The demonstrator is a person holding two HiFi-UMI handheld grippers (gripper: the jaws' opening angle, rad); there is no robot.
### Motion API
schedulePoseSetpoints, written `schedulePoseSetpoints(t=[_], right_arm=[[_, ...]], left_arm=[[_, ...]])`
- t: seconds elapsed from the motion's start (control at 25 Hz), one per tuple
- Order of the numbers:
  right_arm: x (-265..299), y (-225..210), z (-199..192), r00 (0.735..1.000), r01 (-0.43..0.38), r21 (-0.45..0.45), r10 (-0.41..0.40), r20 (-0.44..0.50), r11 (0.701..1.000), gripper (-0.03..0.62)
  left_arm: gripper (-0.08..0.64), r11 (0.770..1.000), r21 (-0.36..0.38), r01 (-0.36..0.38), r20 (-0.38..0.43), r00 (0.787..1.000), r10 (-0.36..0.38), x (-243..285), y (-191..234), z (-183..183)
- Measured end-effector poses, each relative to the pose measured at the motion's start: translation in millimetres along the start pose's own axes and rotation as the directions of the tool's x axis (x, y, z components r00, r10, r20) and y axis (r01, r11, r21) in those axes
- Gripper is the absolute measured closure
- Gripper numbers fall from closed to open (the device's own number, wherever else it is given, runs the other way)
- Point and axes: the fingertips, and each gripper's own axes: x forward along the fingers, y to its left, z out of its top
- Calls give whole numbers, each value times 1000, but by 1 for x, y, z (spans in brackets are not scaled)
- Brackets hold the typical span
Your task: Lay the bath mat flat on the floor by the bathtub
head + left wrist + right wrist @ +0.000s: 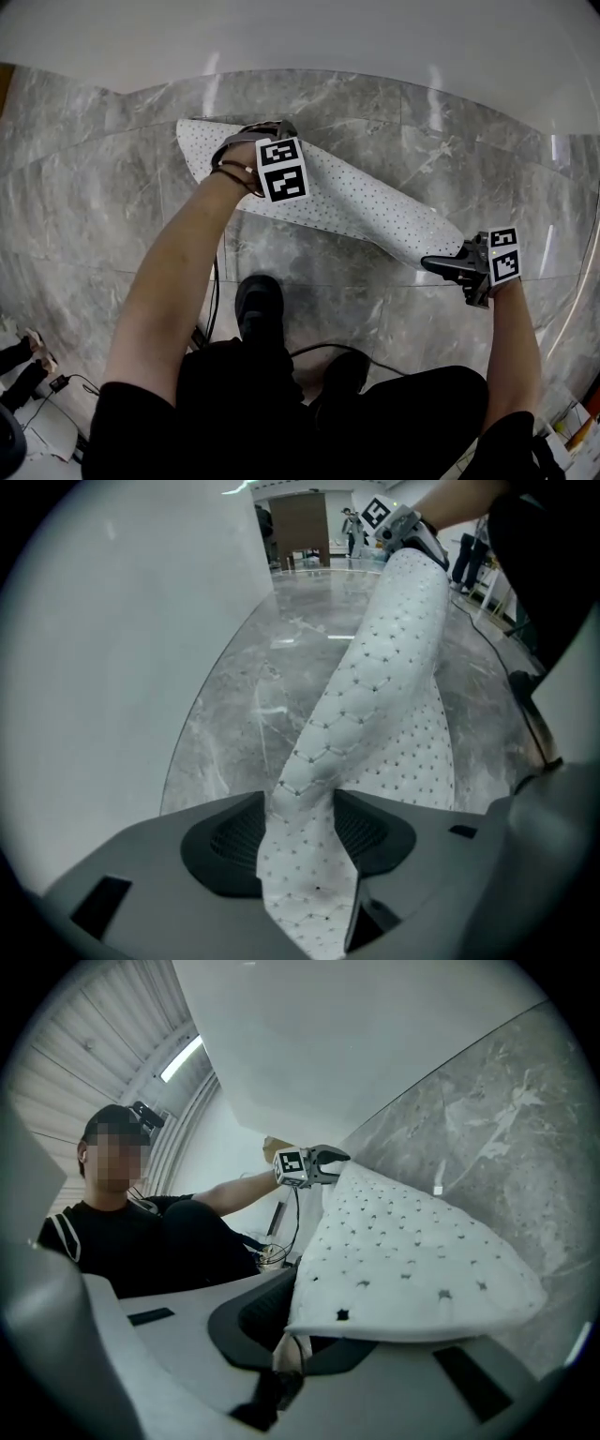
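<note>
The white dotted bath mat hangs folded lengthwise in a long strip between my two grippers, low over the grey marble floor beside the white bathtub. My left gripper points down near the strip's left end. In the left gripper view the mat is bunched between the jaws and pinched there. My right gripper is shut on the right end; in the right gripper view the mat's edge drapes over the jaws. Each gripper shows in the other's view: left, right.
The person's black shoes stand just behind the mat, with a black cable running past them. Small items lie at the lower left. The tub's curved wall borders the far side of the floor.
</note>
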Motion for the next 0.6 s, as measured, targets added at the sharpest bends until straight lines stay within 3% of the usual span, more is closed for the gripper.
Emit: schedulePoseSetpoints(t=[0.12, 0.2, 0.32, 0.44, 0.52, 0.6], right_arm=[[-3, -17, -3, 995, 101, -15, -101, -20, 995, 571], [-11, -40, -4, 969, 244, -34, -245, -37, 969, 571], [-32, -73, 2, 889, 455, -55, -457, -29, 889, 566], [-50, -84, 0, 823, 550, -92, -557, -113, 830, 513], [-72, -92, -15, 747, 613, -134, -626, -221, 779, 472], [-104, -104, -17, 644, 715, -173, -734, -215, 677, 454]], left_arm=[[417, 999, 42, -25, -24, 999, 26, 1, -6, -3], [466, 996, 76, -52, -32, 998, 54, 0, -7, -3], [523, 991, 106, -78, -28, 996, 82, -6, -6, -2], [528, 990, 102, -98, -17, 995, 100, -13, -8, 0], [529, 991, 84, -104, 4, 995, 104, -21, -11, 0], [531, 992, 86, -97, 24, 995, 95, -30, -17, 0]])
